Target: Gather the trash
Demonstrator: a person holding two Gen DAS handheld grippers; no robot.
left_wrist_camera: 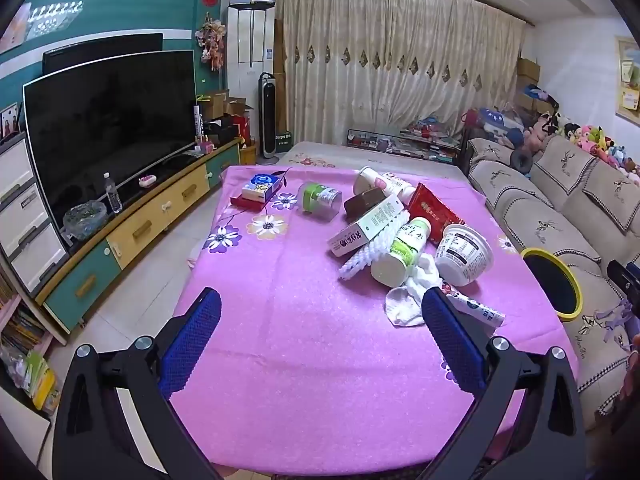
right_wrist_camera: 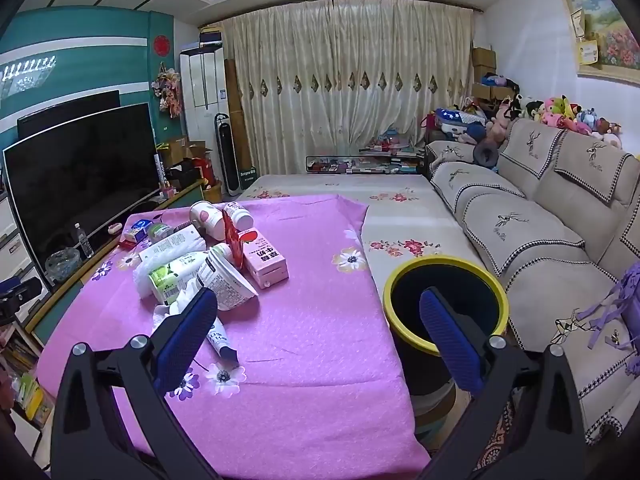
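While a pink quilted cloth [left_wrist_camera: 304,320] with printed flowers covers the table, the trash sits heaped toward its right side: a white paper tub [left_wrist_camera: 464,254] on its side, a glossy green-labelled bottle [left_wrist_camera: 402,250], a flat carton [left_wrist_camera: 366,226], a crumpled tissue [left_wrist_camera: 408,294] (soft, creased). Beside the table stands a round black bin [right_wrist_camera: 446,304] with a yellow rim. Both the left gripper [left_wrist_camera: 322,338] and right gripper [right_wrist_camera: 320,338] hang spread wide, holding nothing.

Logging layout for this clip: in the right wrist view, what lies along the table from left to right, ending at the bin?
Green-label bottle → white printed cup → pink milk carton → bare pink tablecloth → yellow-rimmed bin beside the table.
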